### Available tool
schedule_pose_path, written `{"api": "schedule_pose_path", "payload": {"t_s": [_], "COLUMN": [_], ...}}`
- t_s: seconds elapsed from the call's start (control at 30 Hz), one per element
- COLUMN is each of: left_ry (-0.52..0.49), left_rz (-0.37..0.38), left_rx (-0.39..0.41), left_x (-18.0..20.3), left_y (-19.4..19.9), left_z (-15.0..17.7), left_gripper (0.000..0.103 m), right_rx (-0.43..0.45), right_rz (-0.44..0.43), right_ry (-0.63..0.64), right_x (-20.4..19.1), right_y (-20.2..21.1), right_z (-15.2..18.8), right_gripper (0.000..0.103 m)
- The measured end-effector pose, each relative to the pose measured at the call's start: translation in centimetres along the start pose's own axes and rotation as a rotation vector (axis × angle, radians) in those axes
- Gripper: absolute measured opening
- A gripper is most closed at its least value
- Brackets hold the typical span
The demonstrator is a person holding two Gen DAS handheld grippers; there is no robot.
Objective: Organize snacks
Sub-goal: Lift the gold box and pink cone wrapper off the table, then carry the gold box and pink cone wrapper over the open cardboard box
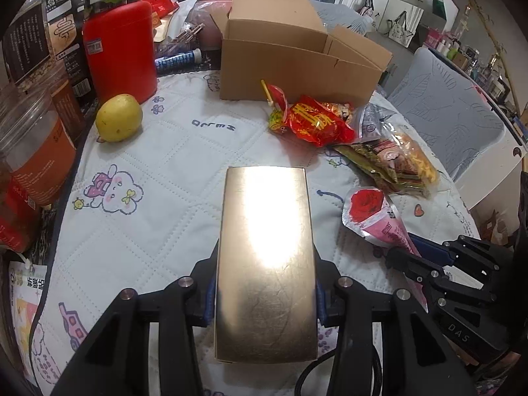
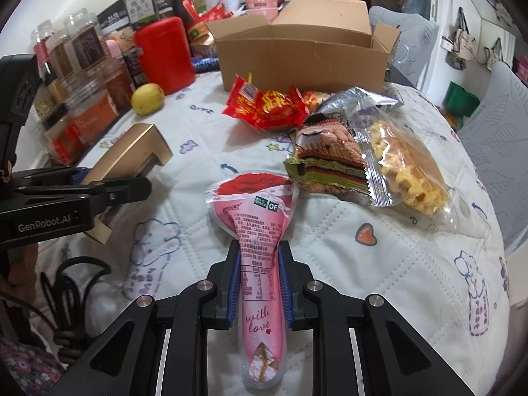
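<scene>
My left gripper (image 1: 264, 292) is shut on a shiny gold box (image 1: 265, 257), held just above the quilted cloth; the same gold box (image 2: 132, 155) shows at the left in the right wrist view, clamped in the left gripper (image 2: 109, 188). My right gripper (image 2: 259, 283) is shut on a pink cone-shaped snack pack (image 2: 255, 231) printed with a rose, its wide end resting on the cloth. In the left wrist view that pink pack (image 1: 376, 221) lies at the right with the right gripper (image 1: 415, 264) on its narrow end. An open cardboard box (image 1: 297, 56) stands at the back.
Red snack bags (image 2: 267, 109), a striped packet (image 2: 326, 168) and a clear bag of yellow snacks (image 2: 406, 168) lie in front of the cardboard box (image 2: 303, 49). A yellow fruit (image 1: 118, 117), a red canister (image 1: 120, 49) and several jars (image 1: 33, 151) line the left. The table edge curves at the right.
</scene>
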State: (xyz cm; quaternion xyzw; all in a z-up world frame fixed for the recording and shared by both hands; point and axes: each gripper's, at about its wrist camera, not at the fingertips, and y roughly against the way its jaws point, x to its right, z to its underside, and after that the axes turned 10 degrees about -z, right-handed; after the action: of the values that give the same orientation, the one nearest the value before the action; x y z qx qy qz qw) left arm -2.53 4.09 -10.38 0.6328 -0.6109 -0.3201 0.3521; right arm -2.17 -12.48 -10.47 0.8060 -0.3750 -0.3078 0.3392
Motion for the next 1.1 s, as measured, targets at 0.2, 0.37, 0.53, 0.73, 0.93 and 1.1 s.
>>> {"api": "schedule_pose_path", "payload": {"t_s": [0.2,0.37,0.53,0.73,0.93,1.1], "left_ry": [-0.004,-0.008,-0.010,-0.017,-0.034,-0.048], "left_rz": [0.011,0.026,0.047,0.060,0.066,0.069], "left_rx": [0.034,0.067,0.105,0.169,0.244,0.301], "left_x": [0.5,1.0,1.5,2.0,2.5,2.9], "left_y": [1.8,3.1,4.3,5.9,7.4,8.5], "left_z": [0.5,0.6,0.3,-1.1,-3.7,-6.3], "left_gripper": [0.043,0.043,0.043,0.043,0.043,0.043], "right_rx": [0.040,0.074,0.112,0.164,0.211,0.254], "right_rz": [-0.027,-0.023,-0.023,-0.024,-0.024,-0.027], "right_ry": [0.010,0.017,0.014,0.033,0.063,0.069], "right_x": [-0.7,-1.1,-0.9,-1.1,-1.0,-0.2], "right_y": [1.7,3.2,4.7,6.5,7.7,8.4], "right_z": [0.2,0.5,0.3,-0.8,-2.7,-5.3], "right_gripper": [0.021,0.021,0.021,0.021,0.021,0.021]}}
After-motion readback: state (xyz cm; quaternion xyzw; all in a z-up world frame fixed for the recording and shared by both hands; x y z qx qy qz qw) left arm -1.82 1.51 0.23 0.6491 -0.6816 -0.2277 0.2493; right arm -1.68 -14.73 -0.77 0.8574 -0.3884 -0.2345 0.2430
